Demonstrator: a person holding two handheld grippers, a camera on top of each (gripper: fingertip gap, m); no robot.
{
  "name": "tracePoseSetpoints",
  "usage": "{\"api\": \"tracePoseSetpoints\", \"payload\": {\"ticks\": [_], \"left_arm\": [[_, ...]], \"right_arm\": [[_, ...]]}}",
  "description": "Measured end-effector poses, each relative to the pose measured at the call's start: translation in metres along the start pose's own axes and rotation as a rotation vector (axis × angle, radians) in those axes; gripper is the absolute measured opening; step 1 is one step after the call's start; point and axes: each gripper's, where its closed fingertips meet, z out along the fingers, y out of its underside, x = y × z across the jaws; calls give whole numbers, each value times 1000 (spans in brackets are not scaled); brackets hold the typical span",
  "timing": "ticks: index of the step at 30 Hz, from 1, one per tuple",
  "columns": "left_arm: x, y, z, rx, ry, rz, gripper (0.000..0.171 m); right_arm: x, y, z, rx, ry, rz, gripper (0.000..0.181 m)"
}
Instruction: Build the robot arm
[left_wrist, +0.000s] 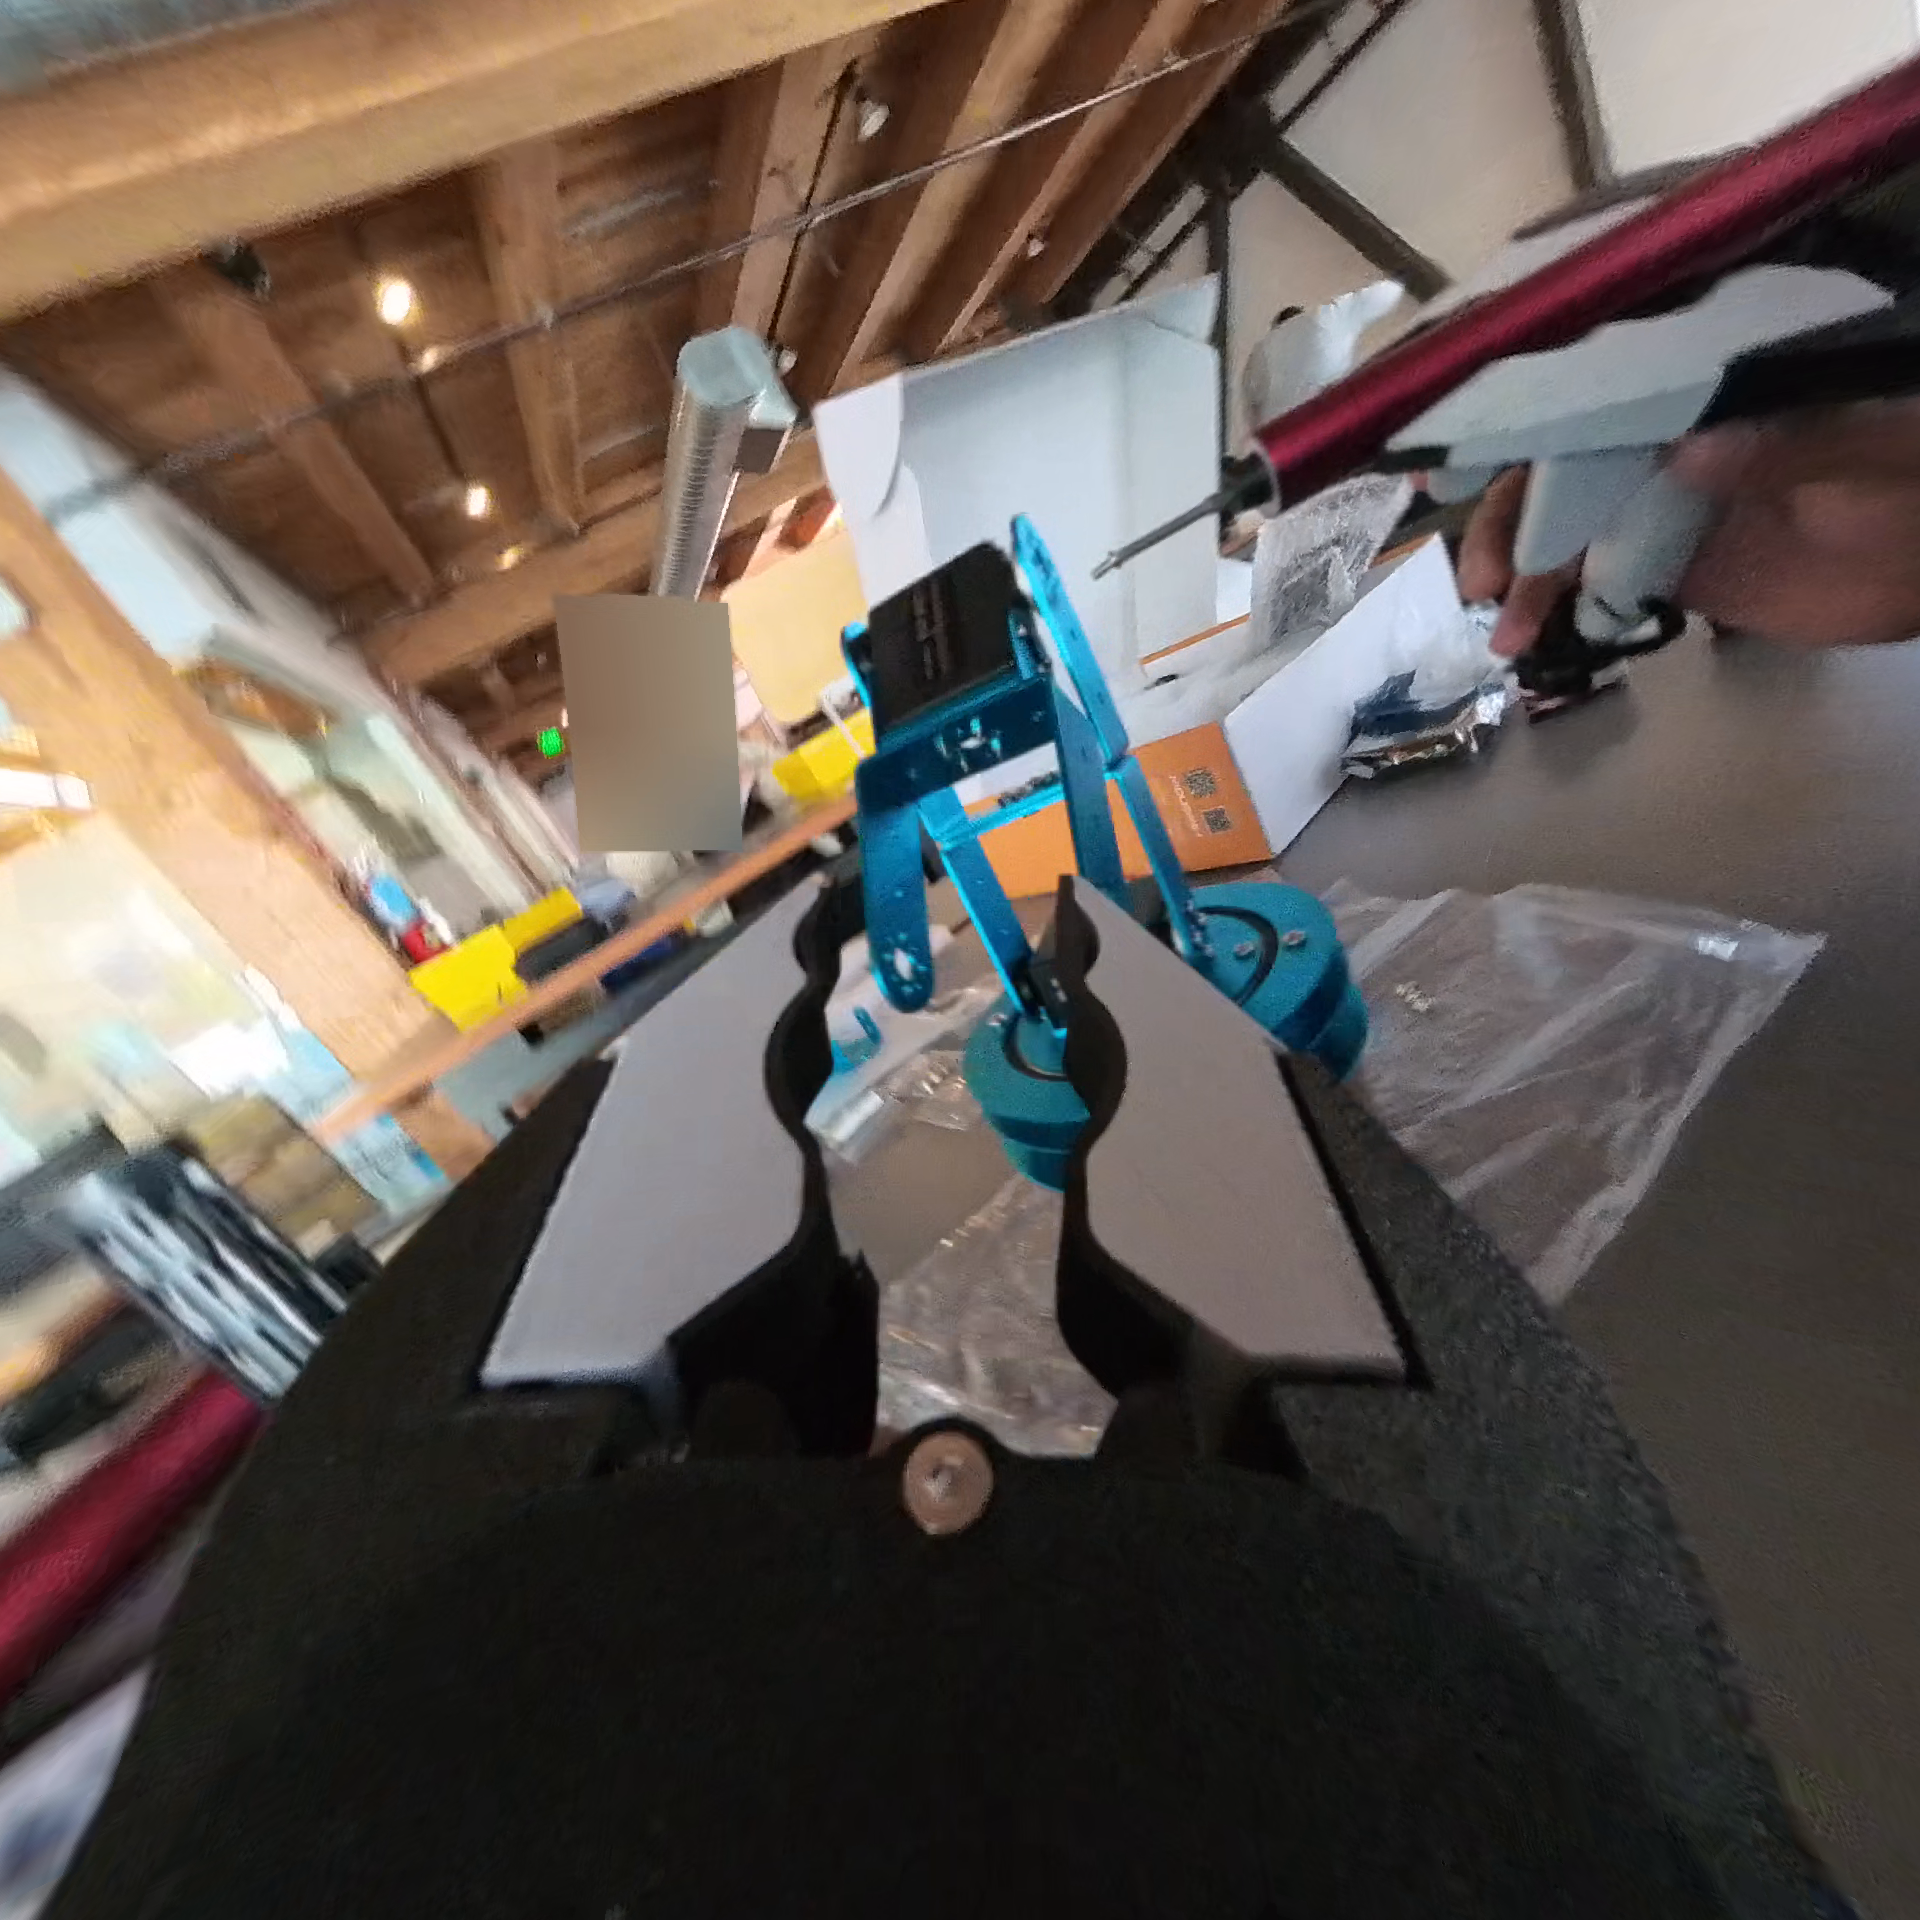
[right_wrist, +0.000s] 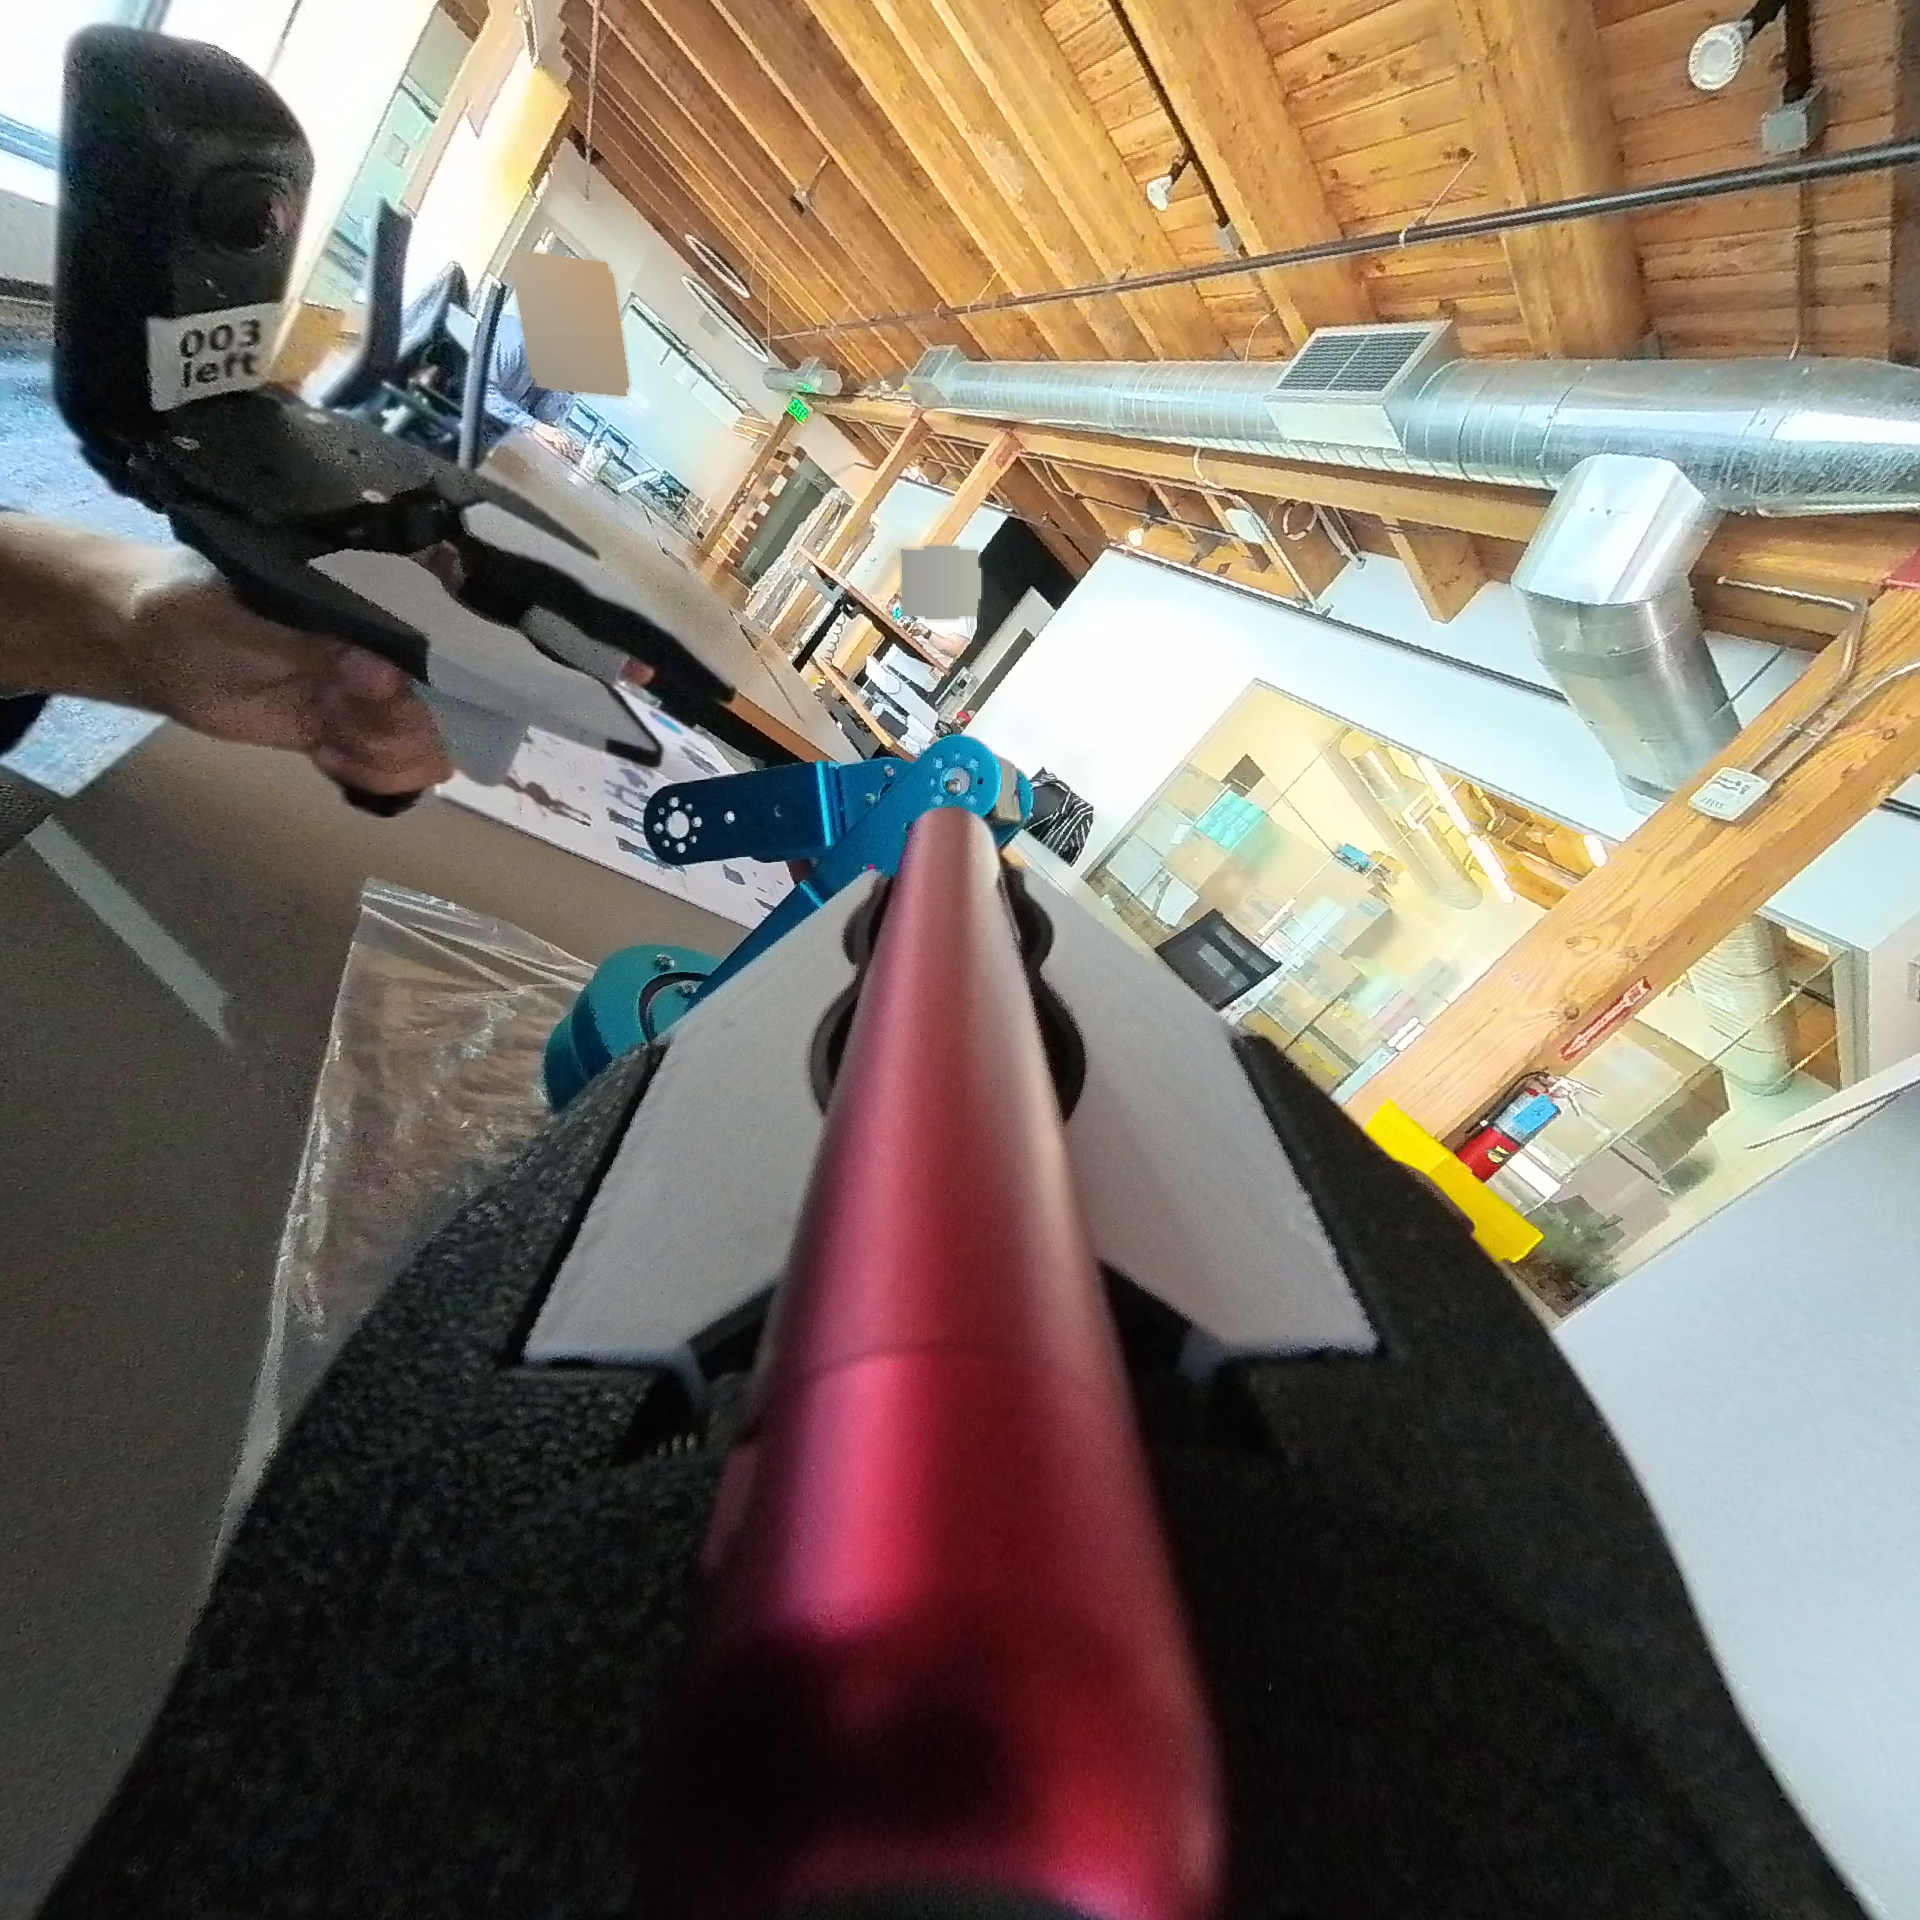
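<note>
A blue metal robot-arm kit (left_wrist: 997, 831) with a black servo (left_wrist: 935, 644) on top stands on round blue bases (left_wrist: 1278, 966) on the table. My left gripper (left_wrist: 940, 914) is open and empty, its fingertips just short of the arm's lower links. My right gripper (right_wrist: 951, 894) is shut on a red screwdriver (right_wrist: 935, 1195), whose handle points at the arm's upper joint (right_wrist: 961, 779); the handle hides its tip. In the left wrist view the screwdriver (left_wrist: 1558, 301) comes in from the upper right, its metal tip (left_wrist: 1143, 551) near the servo. The left gripper (right_wrist: 681, 717) hovers above the arm's free link (right_wrist: 727, 821).
A clear plastic bag (left_wrist: 1558, 1039) lies on the grey table (left_wrist: 1714, 1403) right of the arm. An open white box (left_wrist: 1039, 468), an orange box (left_wrist: 1195, 810) and foil packets (left_wrist: 1423, 727) stand behind. A person's hand (left_wrist: 1787, 540) holds the right gripper. My hands' fingertips stand some 15 cm from each other.
</note>
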Motion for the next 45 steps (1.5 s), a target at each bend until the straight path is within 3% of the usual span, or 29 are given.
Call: {"api": "tracePoseSetpoints", "payload": {"ticks": [2,5,8,10,12,14,17,25,36,45], "left_arm": [[8,4,4,-37,-15,-202,42],[0,13,9,-64,-63,-392,73],[1,10,17,-12,68,-568,94],[12,19,24,-61,151,-540,107],[11,23,29,-66,150,-482,103],[8,18,31,-19,151,-494,83],[12,22,35,-51,177,-481,64],[-2,6,24,-92,219,-399,62],[-27,-36,24,-459,405,-263,62],[-38,-69,46,-728,519,-116,60]], "right_arm": [[-1,1,0,-1,-5,4,22],[-3,3,1,-7,-9,4,23],[-3,3,1,-7,-13,11,23],[-3,5,1,-12,-13,16,22],[-2,7,1,-17,-13,20,22],[-2,7,1,-16,-15,25,22],[-2,6,1,-16,-14,20,22],[-2,4,-1,-10,-20,21,21],[-2,-1,-3,-3,-23,13,23],[-7,-3,-2,-6,-31,-2,22]]}}
